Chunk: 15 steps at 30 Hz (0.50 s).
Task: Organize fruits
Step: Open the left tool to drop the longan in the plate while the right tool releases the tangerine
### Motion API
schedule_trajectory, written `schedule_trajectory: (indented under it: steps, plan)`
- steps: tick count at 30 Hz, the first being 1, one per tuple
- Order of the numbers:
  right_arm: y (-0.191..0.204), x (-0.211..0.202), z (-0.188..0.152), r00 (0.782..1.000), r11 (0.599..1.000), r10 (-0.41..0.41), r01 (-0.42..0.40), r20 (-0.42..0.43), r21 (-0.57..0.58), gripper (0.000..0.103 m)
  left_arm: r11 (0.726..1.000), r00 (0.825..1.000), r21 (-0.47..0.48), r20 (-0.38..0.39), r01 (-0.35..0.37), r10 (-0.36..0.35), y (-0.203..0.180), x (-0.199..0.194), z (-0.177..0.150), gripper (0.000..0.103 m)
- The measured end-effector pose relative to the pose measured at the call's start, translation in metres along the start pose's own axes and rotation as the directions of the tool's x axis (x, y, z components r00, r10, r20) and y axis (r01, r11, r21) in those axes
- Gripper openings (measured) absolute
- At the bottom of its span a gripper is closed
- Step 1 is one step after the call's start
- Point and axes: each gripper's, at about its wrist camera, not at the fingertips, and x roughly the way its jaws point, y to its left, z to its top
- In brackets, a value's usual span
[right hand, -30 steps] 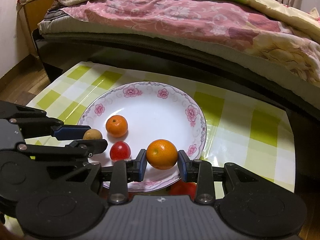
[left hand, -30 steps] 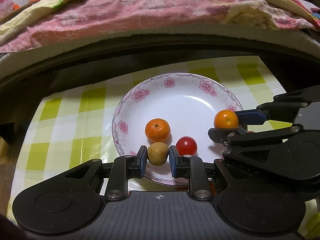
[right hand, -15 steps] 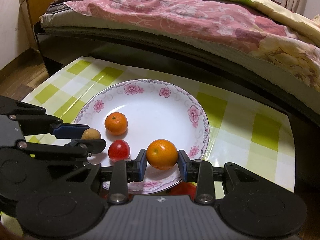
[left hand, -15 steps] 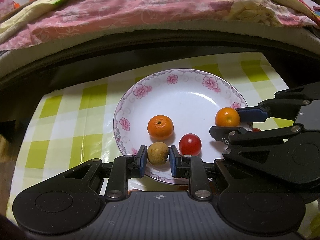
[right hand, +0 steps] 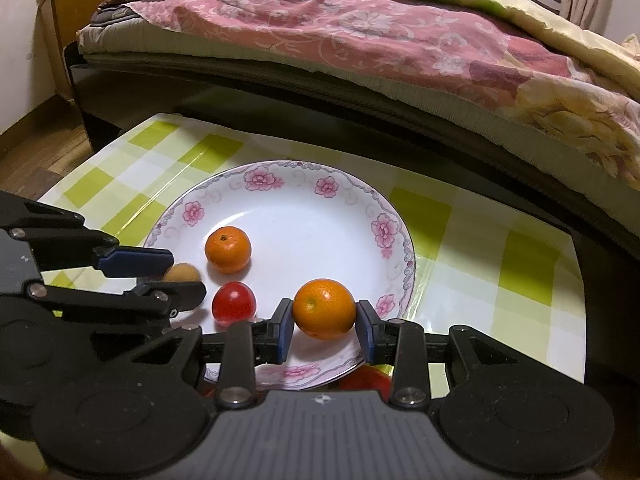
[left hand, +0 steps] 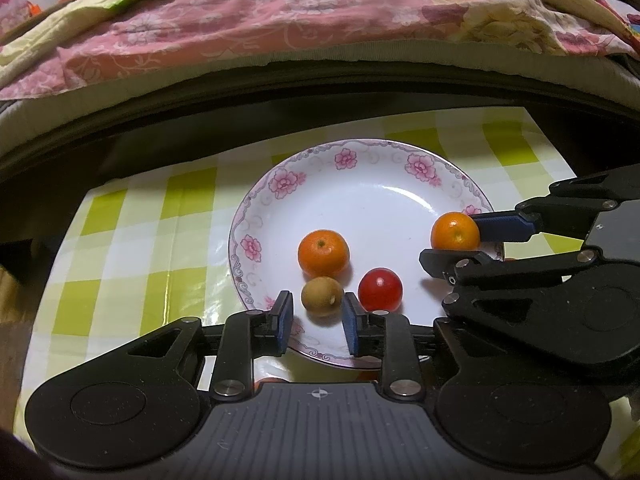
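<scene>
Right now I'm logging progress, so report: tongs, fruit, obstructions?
Left tongs opening, brown fruit loose on plate. Right tongs shut on orange. Tomato and second orange close by.

White plate (left hand: 404, 200) with pink flowers — green-checked tablecloth (left hand: 132, 248), 2 orange mandarins (left hand: 323, 252), red tomato (left hand: 379, 289).

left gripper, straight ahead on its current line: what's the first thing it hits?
The small brown fruit, sitting between the opening jaws of the left gripper with gaps on both sides. Right behind it, probably the tangerine on the plate; depth unclear.
</scene>
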Motion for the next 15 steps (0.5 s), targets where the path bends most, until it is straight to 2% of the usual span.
schedule_trajectory:
  steps: [15]
  plan:
    - [-0.0017, -0.0075, 0.0024, 0.999, 1.000, -0.015, 0.015, 0.028, 0.014, 0.037, 1.000, 1.000, -0.012, 0.023, -0.011, 0.011, 0.0020, -0.0066, 0.0018, 0.045]
